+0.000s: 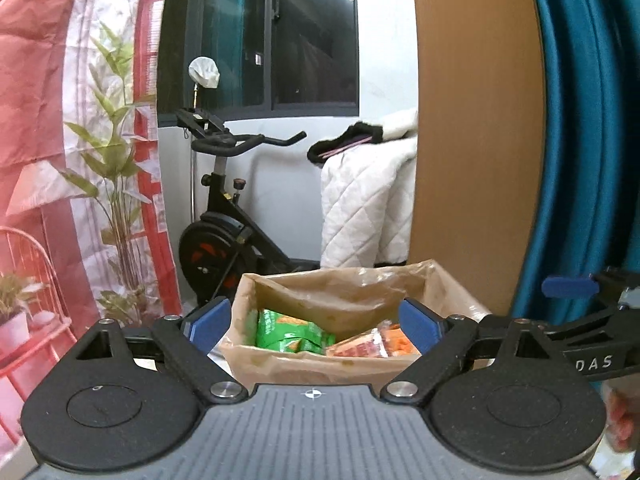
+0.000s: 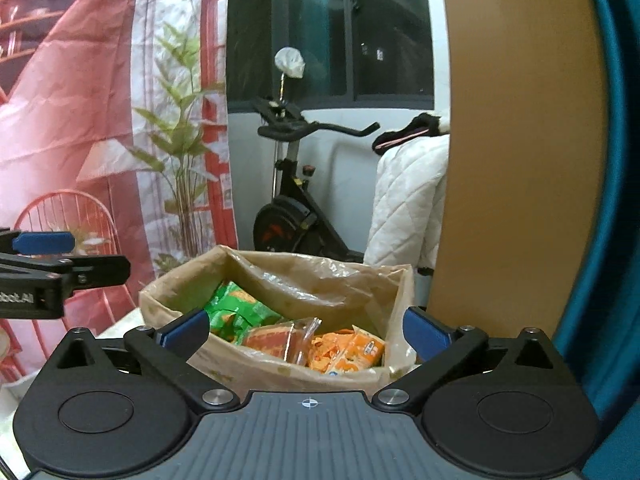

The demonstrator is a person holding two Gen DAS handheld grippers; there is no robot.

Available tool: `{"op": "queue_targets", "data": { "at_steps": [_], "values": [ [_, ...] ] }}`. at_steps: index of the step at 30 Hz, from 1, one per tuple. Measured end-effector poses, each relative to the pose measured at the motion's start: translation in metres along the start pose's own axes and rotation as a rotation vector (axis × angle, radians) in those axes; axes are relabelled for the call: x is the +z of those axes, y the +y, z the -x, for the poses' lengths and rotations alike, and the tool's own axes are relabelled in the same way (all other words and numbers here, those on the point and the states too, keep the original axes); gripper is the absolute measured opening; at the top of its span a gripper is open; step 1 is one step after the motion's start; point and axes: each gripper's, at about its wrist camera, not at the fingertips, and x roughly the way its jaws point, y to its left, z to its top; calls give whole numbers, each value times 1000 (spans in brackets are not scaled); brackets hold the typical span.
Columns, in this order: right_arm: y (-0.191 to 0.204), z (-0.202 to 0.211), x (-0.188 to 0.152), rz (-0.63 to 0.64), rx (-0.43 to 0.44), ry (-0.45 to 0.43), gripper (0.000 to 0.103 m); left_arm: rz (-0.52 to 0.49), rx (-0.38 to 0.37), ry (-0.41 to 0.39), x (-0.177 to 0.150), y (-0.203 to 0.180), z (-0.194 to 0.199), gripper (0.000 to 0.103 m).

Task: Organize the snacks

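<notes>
From the left wrist, the left claw [image 1: 312, 326] stands wide open and empty, with the bag [image 1: 344, 364] straight ahead and just below it, green packs [image 1: 290, 334] lying ahead-left inside and a red pack [image 1: 362, 346] ahead-right. From the right wrist, the right claw [image 2: 306, 326] is likewise spread wide and empty, the same bag [image 2: 256, 368] dead ahead below it, its long side running across between the pads. Orange packs [image 2: 346, 354] lie ahead-right, so both claws look about equally near.

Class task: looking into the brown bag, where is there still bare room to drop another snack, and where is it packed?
Free: the back of the paper bag, between the rear wall and the packets. Crowded: the front, with green packets left, a red packet in the middle and orange packets right. Both grippers stand open and empty.
</notes>
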Motion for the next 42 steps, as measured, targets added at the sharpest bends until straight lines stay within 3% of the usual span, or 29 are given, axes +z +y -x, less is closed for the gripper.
{"op": "queue_targets", "data": {
  "at_steps": [12,18,42],
  "values": [
    [15,74,-13,-48,-9,-56,102,32,81,-35,-11,-4,81,92],
    [28,93,-19,-52,-7,-41,102,34,125,-47,-14,-3,104,92],
    [37,108,-18,-50,-11,-43,102,78,130,-47,-13,-1,117,94]
  ]
}}
